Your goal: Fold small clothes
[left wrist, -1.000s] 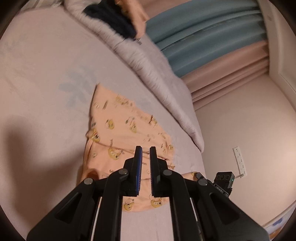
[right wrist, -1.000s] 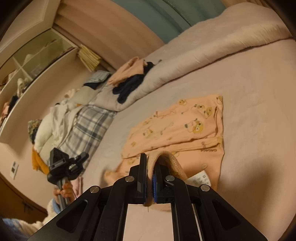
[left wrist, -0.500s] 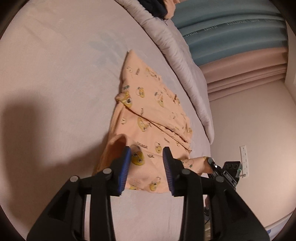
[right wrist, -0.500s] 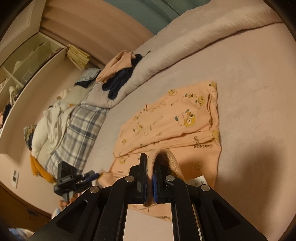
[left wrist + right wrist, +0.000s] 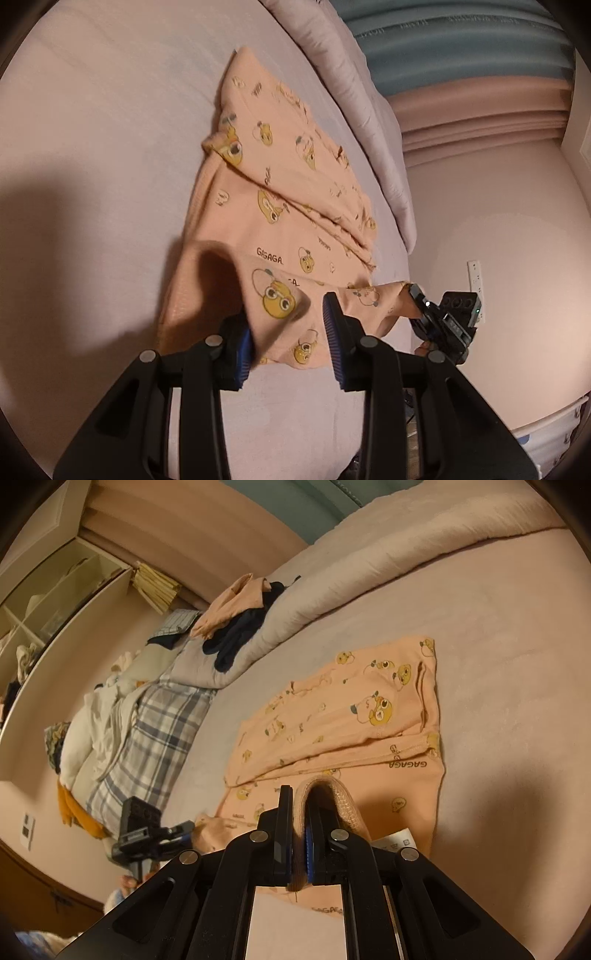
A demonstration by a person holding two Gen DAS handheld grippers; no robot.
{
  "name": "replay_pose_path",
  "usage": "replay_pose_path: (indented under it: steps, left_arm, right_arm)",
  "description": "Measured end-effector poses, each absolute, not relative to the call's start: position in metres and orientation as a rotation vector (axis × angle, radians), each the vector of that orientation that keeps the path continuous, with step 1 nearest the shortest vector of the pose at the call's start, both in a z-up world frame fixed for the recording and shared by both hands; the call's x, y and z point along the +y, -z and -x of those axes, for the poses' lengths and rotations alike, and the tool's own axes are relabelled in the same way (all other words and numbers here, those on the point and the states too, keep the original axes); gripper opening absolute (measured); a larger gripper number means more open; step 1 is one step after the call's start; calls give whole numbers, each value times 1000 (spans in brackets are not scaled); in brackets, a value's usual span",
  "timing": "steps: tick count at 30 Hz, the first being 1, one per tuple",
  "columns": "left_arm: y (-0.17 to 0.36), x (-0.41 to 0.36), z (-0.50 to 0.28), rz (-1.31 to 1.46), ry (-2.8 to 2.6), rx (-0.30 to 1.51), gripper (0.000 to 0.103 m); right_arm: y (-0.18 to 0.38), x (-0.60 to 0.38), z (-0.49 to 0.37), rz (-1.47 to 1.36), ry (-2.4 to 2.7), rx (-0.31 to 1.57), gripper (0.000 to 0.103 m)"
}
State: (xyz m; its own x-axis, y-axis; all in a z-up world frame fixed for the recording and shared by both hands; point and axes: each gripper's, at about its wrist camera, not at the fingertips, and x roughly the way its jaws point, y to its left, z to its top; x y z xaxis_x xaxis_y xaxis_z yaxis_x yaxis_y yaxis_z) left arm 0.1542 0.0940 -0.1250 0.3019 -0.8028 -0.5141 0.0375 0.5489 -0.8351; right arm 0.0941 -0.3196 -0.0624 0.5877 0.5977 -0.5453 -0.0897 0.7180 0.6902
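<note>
A peach garment (image 5: 280,206) printed with yellow cartoon animals lies partly folded on the bed. My left gripper (image 5: 288,317) is low over its near edge with the jaws apart. A raised fold of the cloth (image 5: 273,291) stands between them and leans on the left pad, not pinched. My right gripper (image 5: 301,805) is shut on a ribbed edge (image 5: 332,794) of the same garment (image 5: 351,716), which arches up from its pads. In each wrist view the other gripper shows at the cloth's far corner: the right gripper (image 5: 439,317) and the left gripper (image 5: 147,834).
A rolled grey quilt (image 5: 354,92) runs along the bed's far side below the curtains (image 5: 461,48). A heap of peach and dark clothes (image 5: 240,627) sits on the quilt, and plaid bedding (image 5: 147,738) lies beyond it. The pale sheet (image 5: 110,147) stretches wide to the left.
My left gripper has opened and sunk toward the garment's near edge, so a raised fold now stands between its jaws. The right gripper stays shut on the ribbed edge.
</note>
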Motion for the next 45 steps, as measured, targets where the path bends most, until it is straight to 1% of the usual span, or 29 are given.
replay_pose_path:
  steps: [2,3,5,6,11,15,25,29,38,45]
  left_arm:
    - [124,94,-154,838,663,1114,18]
    - [122,95,-153,847,668,1103,6]
    - [118,99,-152,889,667,1059,4]
    - [114,103,-152,901,652,1034,2]
    - [94,114,-154,966,640,910,1]
    - [81,120,-162,1004,647,846,1]
    - [59,123,-209,1012,623,792,1]
    - [59,124,-228,1014,599,792,1]
    - [76,124,-259,1002,526,846,1]
    - [95,125,-282,985,436,919,1]
  right_arm:
    - [63,-320,-94,-657,-433,865,8]
    - [63,-320,-94,-651,-431,868,8]
    - [63,-320,-93,-648,-430,868,8]
    - [64,-320,-93,-646,-429,868,8]
    - [62,-320,-92,-644,-418,844,8]
    - [59,-321,-97,-663,-422,822,8]
    - [44,-327,-132,-667,-405,759,8]
    - [42,-333,-152,-684,-394,742,8]
    - [55,-340,-189,-692,-342,772,8]
    - [78,-353,-209,-728,-254,847,8]
